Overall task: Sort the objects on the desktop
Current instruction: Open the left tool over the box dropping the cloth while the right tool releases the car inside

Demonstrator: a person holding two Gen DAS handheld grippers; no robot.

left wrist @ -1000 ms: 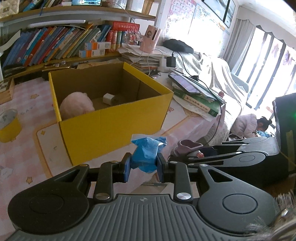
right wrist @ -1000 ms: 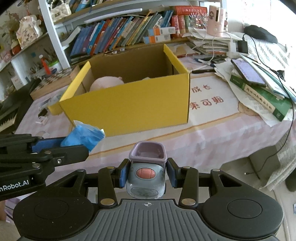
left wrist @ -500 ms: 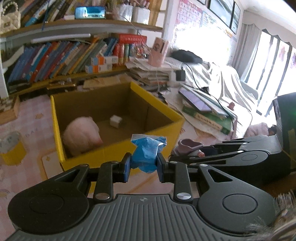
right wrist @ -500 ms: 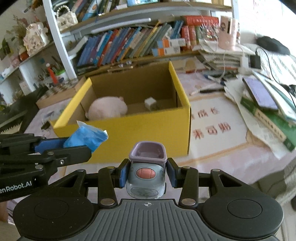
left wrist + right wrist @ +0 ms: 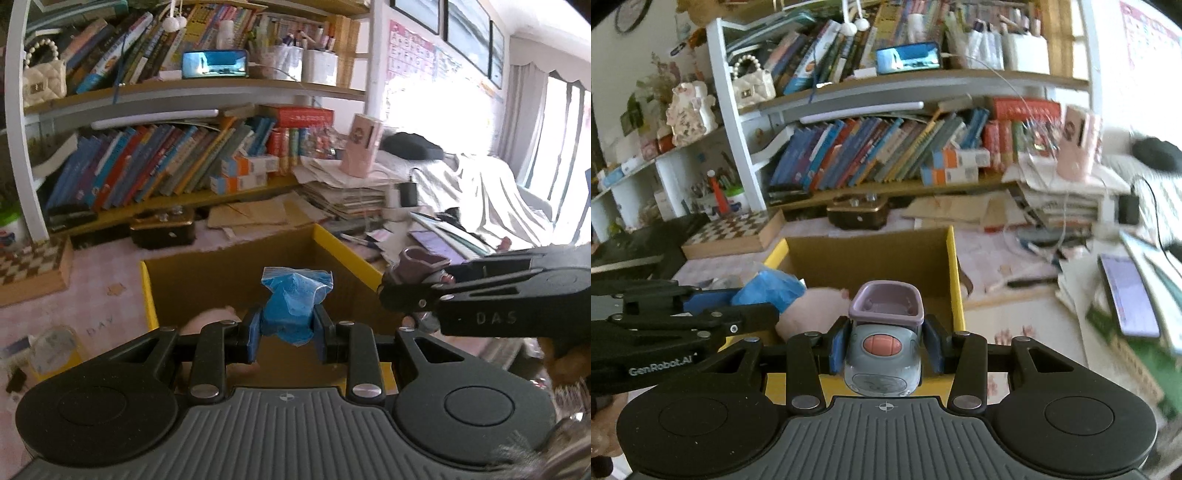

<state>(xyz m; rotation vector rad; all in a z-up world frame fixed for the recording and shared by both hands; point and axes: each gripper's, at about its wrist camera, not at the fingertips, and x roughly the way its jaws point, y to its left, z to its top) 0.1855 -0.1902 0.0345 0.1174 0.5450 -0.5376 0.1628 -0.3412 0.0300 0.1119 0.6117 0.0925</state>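
Since a second ago both tongs have been lifted and carried forward, so the yellow box (image 5: 955,280) that was seen ahead from outside is now seen right below them. The left tongs (image 5: 287,329) are tipped down over the open box and kept closed on a blue bag (image 5: 291,306). Just to their right, the right tongs (image 5: 884,345) are tipped down too, closed on a grey toy car (image 5: 882,347), with a pink soft toy (image 5: 812,308) seen in the box below.
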